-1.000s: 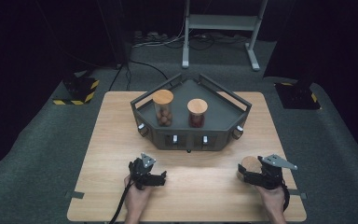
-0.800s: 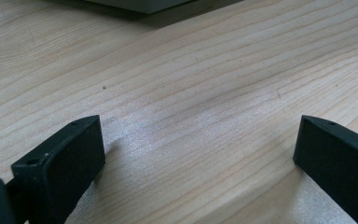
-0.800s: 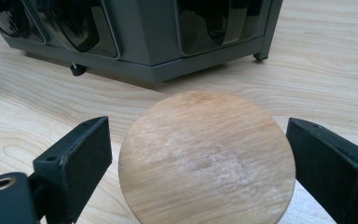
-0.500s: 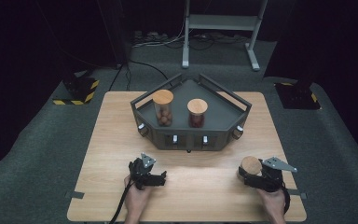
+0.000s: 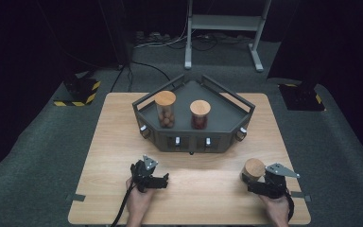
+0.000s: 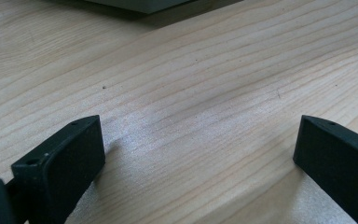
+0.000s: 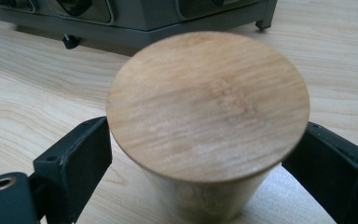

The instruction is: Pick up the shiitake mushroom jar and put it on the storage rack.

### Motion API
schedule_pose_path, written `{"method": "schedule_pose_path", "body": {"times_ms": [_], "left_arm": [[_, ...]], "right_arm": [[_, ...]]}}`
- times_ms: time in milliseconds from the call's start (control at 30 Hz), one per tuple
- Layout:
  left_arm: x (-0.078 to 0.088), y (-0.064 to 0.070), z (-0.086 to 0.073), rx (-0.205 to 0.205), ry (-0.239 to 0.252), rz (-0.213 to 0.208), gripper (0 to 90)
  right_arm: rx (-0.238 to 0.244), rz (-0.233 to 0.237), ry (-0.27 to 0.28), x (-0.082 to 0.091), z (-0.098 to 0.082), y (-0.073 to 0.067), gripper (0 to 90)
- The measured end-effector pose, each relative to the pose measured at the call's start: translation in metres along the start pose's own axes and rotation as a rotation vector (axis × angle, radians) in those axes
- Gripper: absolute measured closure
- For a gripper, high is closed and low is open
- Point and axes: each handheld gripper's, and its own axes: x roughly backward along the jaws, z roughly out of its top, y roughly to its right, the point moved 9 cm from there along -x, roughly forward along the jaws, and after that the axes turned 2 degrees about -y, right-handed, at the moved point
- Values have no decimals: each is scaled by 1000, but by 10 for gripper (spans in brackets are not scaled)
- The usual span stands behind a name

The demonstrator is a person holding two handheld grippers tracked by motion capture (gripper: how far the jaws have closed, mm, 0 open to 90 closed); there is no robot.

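A third jar [image 5: 254,170] now stands on the table [image 5: 203,198] between the right tongs [image 5: 256,182], which clasp it; a second ago it was absent. The left tongs [image 5: 164,179] gape wide, resting unmoved. Two jars [image 5: 165,109] stand in the tray [image 5: 236,124].

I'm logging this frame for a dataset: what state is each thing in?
Left gripper: open, empty, low over the table.
Right gripper: jaws around the wooden-lidded jar, lid on.
Taller jar: upright in the tray, lidded.
Shorter jar: upright, lidded.
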Motion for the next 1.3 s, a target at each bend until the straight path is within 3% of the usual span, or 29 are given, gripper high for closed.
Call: {"method": "schedule_pose_path", "body": {"times_ms": [867,1300], "left_arm": [[0,0,0,0,0,0,20],[0,0,0,0,0,0,20]], "right_arm": [[-22,-21,-34,-13,-12,2,115],[-31,-42,-25,-19,-11,4,147]]}}
